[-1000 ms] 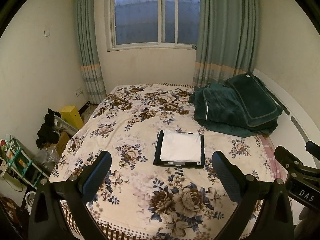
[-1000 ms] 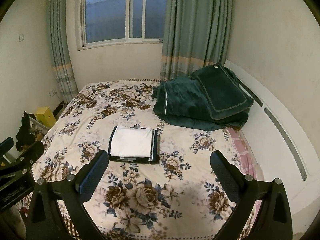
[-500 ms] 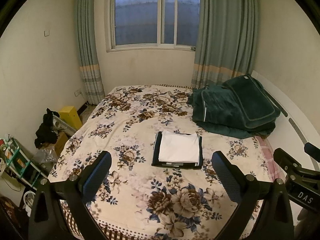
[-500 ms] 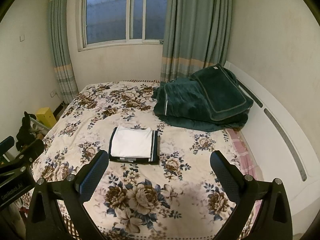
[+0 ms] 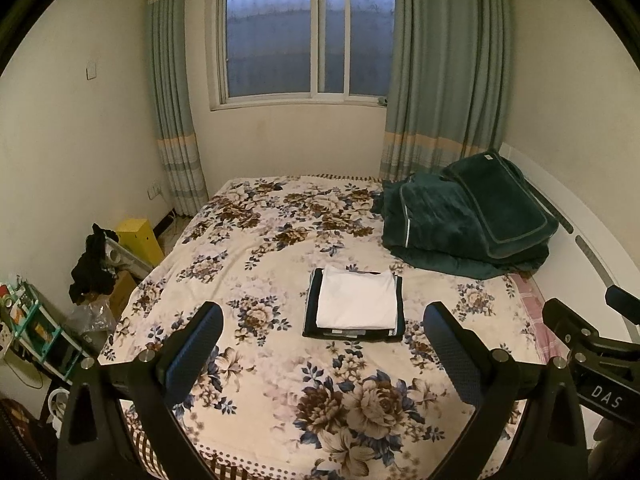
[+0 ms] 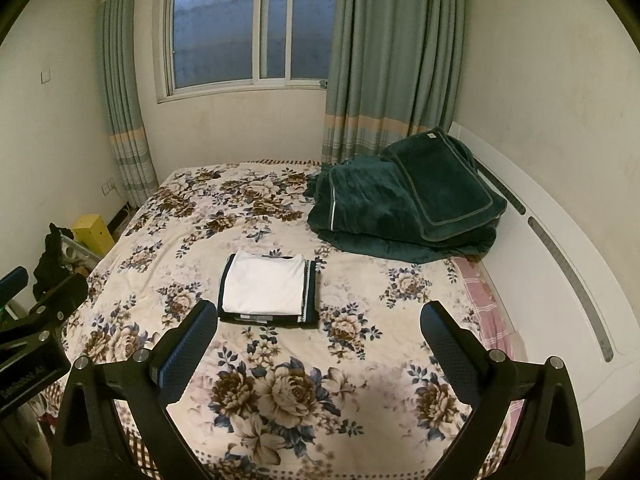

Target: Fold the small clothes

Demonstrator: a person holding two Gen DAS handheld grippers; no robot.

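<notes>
Small bedroom, window (image 5: 308,40) with teal curtains (image 5: 444,68) at the far end, and a bed (image 5: 280,400) under a floral blanket filling most of both views. There's a heap of dark green bedding (image 5: 464,220) against the headboard side on the right, and some clutter on the floor off to the left, including a yellow box (image 5: 138,238).

Your folded stack (image 5: 354,306) — a white top lying on something dark with striped trim — sits flat on the bed, roughly mid-mattress. It looks squared up already, so I'd guess the fold is pretty much finished, unless there's more laundry out of frame.

Both tools are held back near the foot of the bed, well apart from the stack. Your left gripper (image 5: 322,346) has its jaws spread wide with nothing between them, and the right gripper (image 6: 318,344) is the same: wide and empty.

The bit that matters for any next move: in the left view the stack lies straight ahead, nearly centred between the jaws, while in the right view it lies ahead and off toward the left jaw. So the left hand lines up better — the right would have to swing inward first. The stack is close to square, its slightly longer side seeming to run away from you, so you'd be coming in at its near short edge.
</notes>
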